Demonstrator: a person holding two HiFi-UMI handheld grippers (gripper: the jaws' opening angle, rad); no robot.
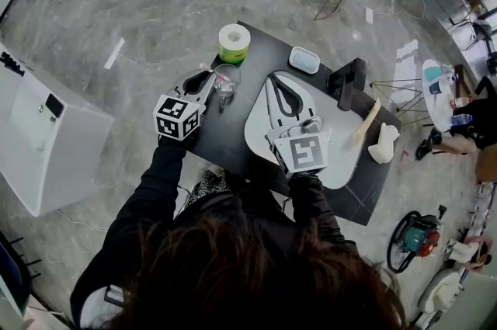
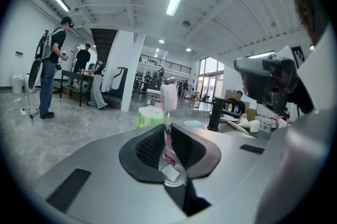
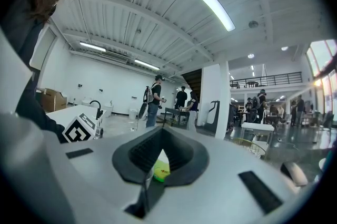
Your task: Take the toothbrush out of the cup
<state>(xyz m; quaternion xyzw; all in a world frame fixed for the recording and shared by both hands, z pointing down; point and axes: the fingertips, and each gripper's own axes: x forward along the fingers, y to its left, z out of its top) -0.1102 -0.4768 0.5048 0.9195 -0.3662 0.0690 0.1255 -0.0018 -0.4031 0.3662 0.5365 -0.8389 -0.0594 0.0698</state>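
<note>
Left gripper view: left gripper jaws pinch toothbrush above cup; right gripper jaws pressed together, empty. Risk: unbraced cup tips during lift.

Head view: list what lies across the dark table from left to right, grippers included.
left gripper on the toothbrush → cup → right gripper → black stand → white object
</note>
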